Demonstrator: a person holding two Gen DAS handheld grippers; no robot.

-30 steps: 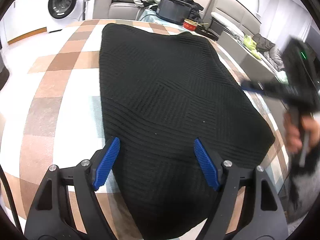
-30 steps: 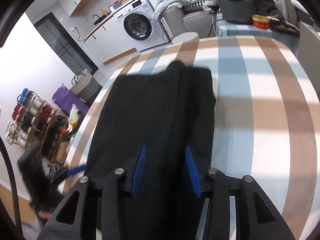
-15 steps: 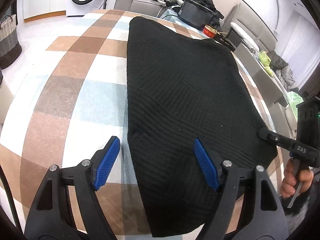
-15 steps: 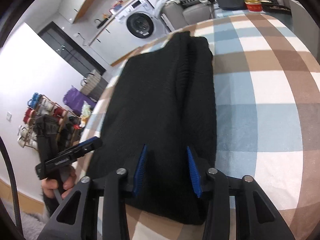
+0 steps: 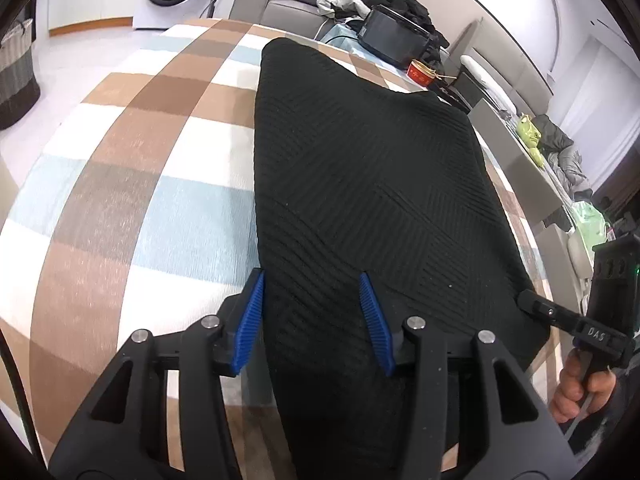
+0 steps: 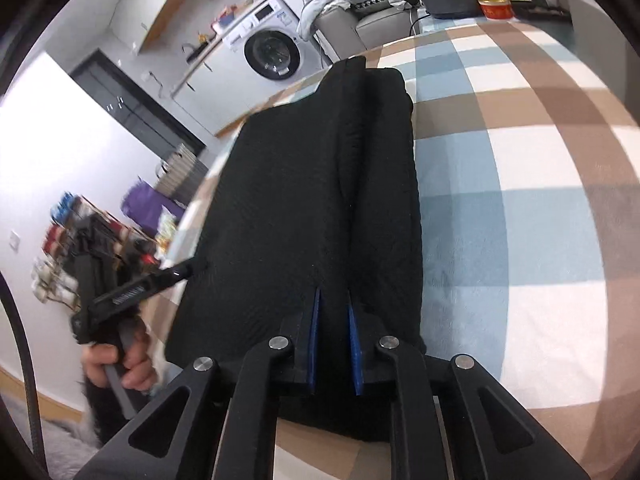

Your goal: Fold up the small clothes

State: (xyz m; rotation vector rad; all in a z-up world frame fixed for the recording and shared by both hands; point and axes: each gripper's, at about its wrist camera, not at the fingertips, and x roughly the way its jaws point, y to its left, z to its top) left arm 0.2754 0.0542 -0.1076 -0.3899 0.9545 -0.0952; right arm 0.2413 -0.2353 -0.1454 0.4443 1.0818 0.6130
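Left wrist view: a black ribbed knit garment [image 5: 368, 184] lies flat on a brown, blue and white checked tablecloth [image 5: 132, 184]. The left gripper [image 5: 316, 312], just closing, straddles its near-left edge, pads apart. At 4 o'clock, the right gripper [image 5: 532, 304].

Right wrist view: the garment [image 6: 304, 208] shows a lengthwise ridge; the right gripper [image 6: 334, 304], just closing, pinches it. The near hem is hidden.

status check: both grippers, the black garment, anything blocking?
Left gripper closing over black garment's near left edge, pads not pinching yet. Right gripper closing, nearly shut on near right edge. Garment flat on checked cloth. Nothing blocking.
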